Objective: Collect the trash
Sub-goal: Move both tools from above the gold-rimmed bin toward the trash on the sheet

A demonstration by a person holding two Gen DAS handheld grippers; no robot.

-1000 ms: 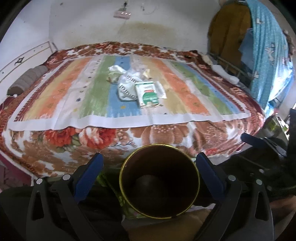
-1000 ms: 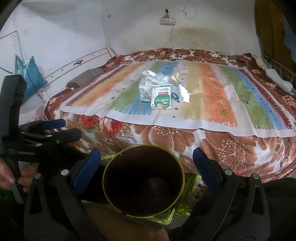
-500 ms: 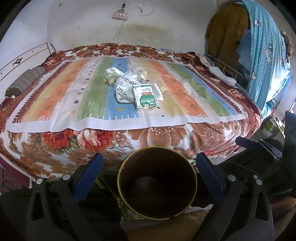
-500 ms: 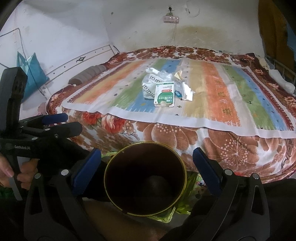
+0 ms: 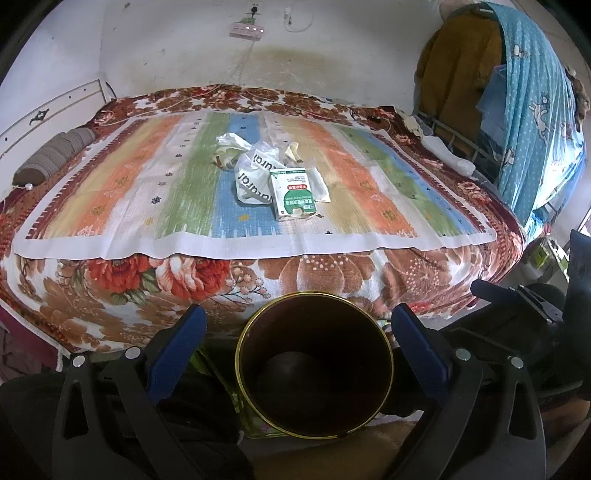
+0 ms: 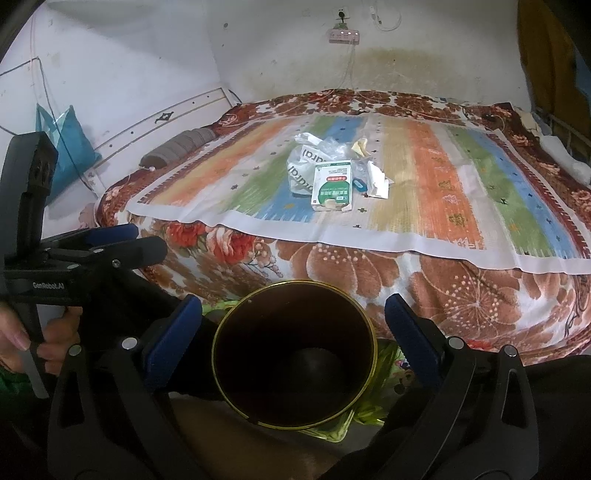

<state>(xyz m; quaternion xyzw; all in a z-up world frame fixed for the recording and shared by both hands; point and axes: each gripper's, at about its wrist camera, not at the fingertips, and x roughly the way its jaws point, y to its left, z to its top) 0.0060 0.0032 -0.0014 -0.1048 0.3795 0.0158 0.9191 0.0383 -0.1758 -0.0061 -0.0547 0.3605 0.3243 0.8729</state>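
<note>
A pile of trash lies in the middle of the bed: a white plastic bag (image 5: pixel 251 173) with black lettering, a green and white carton (image 5: pixel 294 197) and crumpled paper scraps (image 5: pixel 320 184). The same bag (image 6: pixel 301 173), carton (image 6: pixel 331 190) and scraps (image 6: pixel 377 180) show in the right wrist view. A dark bin with a gold rim (image 5: pixel 314 365) stands on the floor in front of the bed, below both grippers; it also shows in the right wrist view (image 6: pixel 293 358). My left gripper (image 5: pixel 298 332) and right gripper (image 6: pixel 293 325) are open and empty, well short of the trash.
The bed carries a striped mat (image 5: pixel 177 184) over a floral blanket (image 5: pixel 147 277). A grey bolster (image 5: pixel 51 157) lies at the bed's left end. Blue cloth (image 5: pixel 532 110) hangs at the right. A power strip (image 5: pixel 246 29) is on the far wall.
Both grippers have risen and tilted a little, so the bed and trash sit lower and closer in view. The jaws stay open and the bin stays between them.
</note>
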